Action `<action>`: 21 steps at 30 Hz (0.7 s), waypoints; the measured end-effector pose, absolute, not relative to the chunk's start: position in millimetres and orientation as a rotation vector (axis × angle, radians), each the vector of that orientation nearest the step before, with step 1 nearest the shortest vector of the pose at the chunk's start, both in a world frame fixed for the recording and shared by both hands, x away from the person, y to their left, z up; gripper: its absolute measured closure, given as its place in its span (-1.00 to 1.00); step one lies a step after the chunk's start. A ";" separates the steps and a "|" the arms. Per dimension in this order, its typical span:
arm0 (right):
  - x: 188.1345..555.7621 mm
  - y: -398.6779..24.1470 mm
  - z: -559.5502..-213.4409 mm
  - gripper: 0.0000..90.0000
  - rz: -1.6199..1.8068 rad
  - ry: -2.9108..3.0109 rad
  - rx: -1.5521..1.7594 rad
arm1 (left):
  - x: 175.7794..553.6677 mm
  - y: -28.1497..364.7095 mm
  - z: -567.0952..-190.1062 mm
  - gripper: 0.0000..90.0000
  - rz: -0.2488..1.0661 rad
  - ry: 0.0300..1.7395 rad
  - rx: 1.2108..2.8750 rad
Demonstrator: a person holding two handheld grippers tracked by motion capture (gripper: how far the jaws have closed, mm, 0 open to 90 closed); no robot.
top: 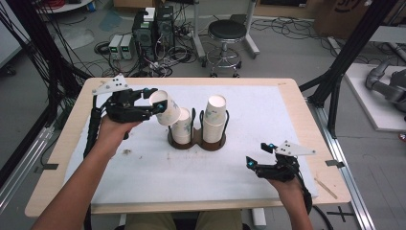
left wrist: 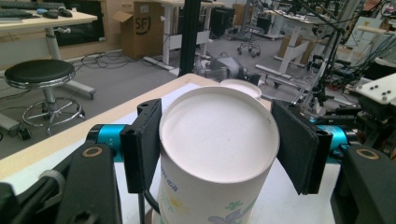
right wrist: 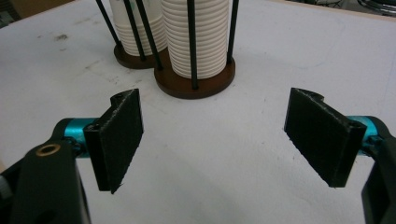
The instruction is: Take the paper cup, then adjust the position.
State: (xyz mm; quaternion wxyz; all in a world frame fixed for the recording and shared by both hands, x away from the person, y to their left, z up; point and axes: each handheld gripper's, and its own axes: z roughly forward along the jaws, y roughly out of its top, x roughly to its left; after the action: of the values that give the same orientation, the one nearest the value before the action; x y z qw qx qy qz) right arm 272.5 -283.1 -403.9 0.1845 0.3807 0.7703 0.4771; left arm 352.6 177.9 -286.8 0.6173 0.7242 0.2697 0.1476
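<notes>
Table [top: 292, 103], white mat over wood, takes up most of the high view; the work sits at its middle.

Cup holder [top: 196, 139]: two round brown bases joined, thin black rods upright around each. It stands just right of and below the left gripper [top: 154, 103], and well ahead of the right gripper [top: 261, 154]. In the right gripper view the near stack [right wrist: 196, 37] shows tight ribbed rims between the rods, the second stack [right wrist: 137, 28] behind and left of it.

Left gripper: jaws clamped on a paper cup [top: 165, 108], one pad on each side of the wall just under the rim. In the left gripper view the cup [left wrist: 217, 140] sits square between the pads, mouth toward the camera. From above it is tilted, mouth up and left, its base over the left stack [top: 182, 127]; whether it is fully clear of the cup beneath I cannot tell.

Right gripper: jaws spread wide, nothing between them, low over the mat near the table's front right.

Judgement on the step, lifting one cup off the left stack:
- Keep the squeeze light; thin paper wall will likely oval or crease.
- Straighten the tilt and draw up along the rods, or the base may catch.
- Watch for a second cup riding along.
- The free right gripper could steady the holder's base if it lifts.
</notes>
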 end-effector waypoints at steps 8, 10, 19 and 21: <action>270.0 -276.0 -401.3 -0.55 1.372 2.186 1.040 | 337.2 178.4 -295.5 -0.18 0.327 0.581 1.680; 270.5 -272.6 -401.2 -0.55 1.387 2.198 1.031 | 335.2 177.8 -296.6 -0.18 0.322 0.575 1.684; 272.2 -252.5 -399.3 -0.55 1.441 2.258 0.962 | 317.7 169.2 -317.0 -0.18 0.285 0.538 1.713; 272.8 -248.6 -399.8 -0.55 1.451 2.267 0.940 | 314.2 166.6 -321.7 -0.18 0.273 0.533 1.722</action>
State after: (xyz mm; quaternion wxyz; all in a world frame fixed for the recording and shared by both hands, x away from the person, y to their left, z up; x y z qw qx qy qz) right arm 272.8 -248.6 -399.8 0.1447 0.3261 0.7868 0.5036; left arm 314.2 166.6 -321.7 0.6126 0.7465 0.2313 0.1182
